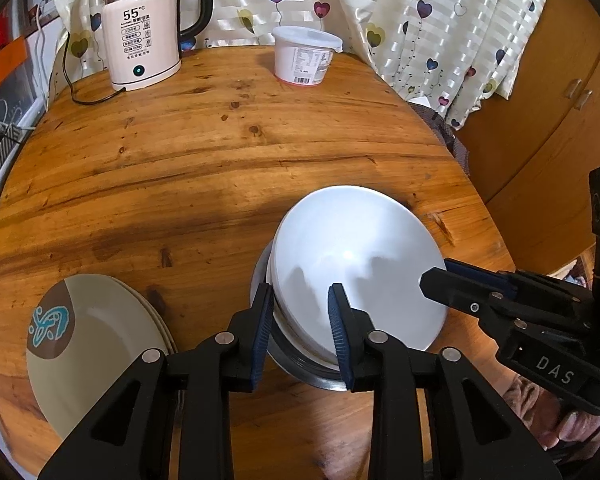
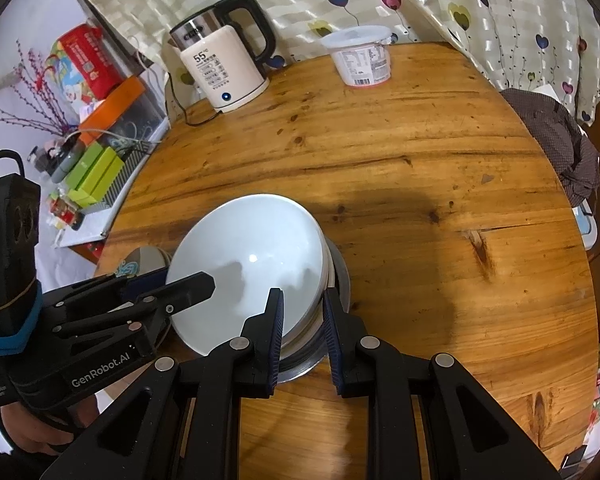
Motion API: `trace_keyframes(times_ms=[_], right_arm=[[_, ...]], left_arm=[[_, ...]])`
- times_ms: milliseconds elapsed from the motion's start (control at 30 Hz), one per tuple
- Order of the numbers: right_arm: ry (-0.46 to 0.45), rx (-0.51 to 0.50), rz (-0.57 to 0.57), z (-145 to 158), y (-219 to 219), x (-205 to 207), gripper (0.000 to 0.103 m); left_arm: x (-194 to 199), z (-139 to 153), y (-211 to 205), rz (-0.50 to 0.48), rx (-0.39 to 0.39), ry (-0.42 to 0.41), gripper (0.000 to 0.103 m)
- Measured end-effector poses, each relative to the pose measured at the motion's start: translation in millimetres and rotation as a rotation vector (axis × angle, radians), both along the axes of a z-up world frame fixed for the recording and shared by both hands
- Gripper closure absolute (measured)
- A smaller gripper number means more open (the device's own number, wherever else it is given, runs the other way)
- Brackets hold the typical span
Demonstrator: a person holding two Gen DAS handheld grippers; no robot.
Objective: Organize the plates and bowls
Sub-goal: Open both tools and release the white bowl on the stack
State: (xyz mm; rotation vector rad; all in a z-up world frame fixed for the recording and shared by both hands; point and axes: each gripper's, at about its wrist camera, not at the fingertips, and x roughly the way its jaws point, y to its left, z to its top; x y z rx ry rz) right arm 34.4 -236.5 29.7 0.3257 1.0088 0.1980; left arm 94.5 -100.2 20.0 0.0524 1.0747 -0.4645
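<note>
Nearest: left gripper (image 1: 302, 328) straddles the near-left rim of the white bowl (image 1: 356, 264), one pad in, one pad out. There's a gap on the inner side, so it looks apart, not clamped. Right gripper (image 2: 302, 330) sits on the opposite rim of that bowl; its pads look pressed on the wall, so clamped, I judge.

The bowl sits tilted atop nested white bowls, inside a steel bowl (image 1: 300, 372), on the wooden table (image 1: 204, 160) near its front edge. Stack of beige plates (image 1: 96, 352) w/ a teal-and-brown motif lies just to the left.

Step in hand, prob. settling the top bowl into the stack. To do it well: level the rim, lower both sides evenly, let go only once it seats; a tilted bowl can slip off.

Writing: "DAS" on one gripper body, "GenRobot.AI" on the other. Far side: kettle (image 1: 144, 40) reads "55°C", small text below unreadable. Lidded white tub (image 1: 304, 56) has a barcode & nutrition label, too small to read. Heart-print curtain (image 1: 420, 20) behind.
</note>
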Motion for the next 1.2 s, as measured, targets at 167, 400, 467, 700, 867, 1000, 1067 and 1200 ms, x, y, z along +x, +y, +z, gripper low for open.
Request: trace_keyframes(times_ms=[167, 400, 467, 700, 867, 1000, 1067, 1200], right_arm=[[-0.003, -0.004, 0.001, 0.4, -0.1, -0.3, 0.083], [-0.013, -0.021, 0.009, 1.9, 0.1, -2.3, 0.083], [-0.013, -0.02, 0.008, 2.1, 0.5, -2.4, 0.083], [-0.028, -0.03, 0.011, 6.7, -0.2, -3.5, 0.083], [-0.039, -0.037, 0.018, 9.4, 1.5, -5.0, 0.081], [-0.051, -0.045, 0.02, 11.4, 1.4, -5.8, 0.068], [-0.058, -0.047, 0.02, 12.4, 1.3, -7.5, 0.064], [-0.078, -0.057, 0.021, 16.4, 1.7, -10.2, 0.054]], left_arm=[[-1.8, -1.4, -1.7, -0.005, 0.009, -0.017, 0.07], [-5.2, -2.3, 0.0, 0.002, -0.008, -0.048, 0.07], [-5.5, -2.5, 1.3, 0.008, -0.02, -0.05, 0.07], [-7.8, 1.1, 5.4, 0.018, -0.057, -0.068, 0.07], [-11.4, 3.7, 7.0, 0.021, -0.069, -0.091, 0.07], [-14.3, 8.1, 8.9, 0.024, -0.074, -0.118, 0.07], [-15.6, 9.8, 9.9, 0.028, -0.075, -0.129, 0.07], [-18.6, 13.2, 12.7, 0.038, -0.076, -0.153, 0.07]])
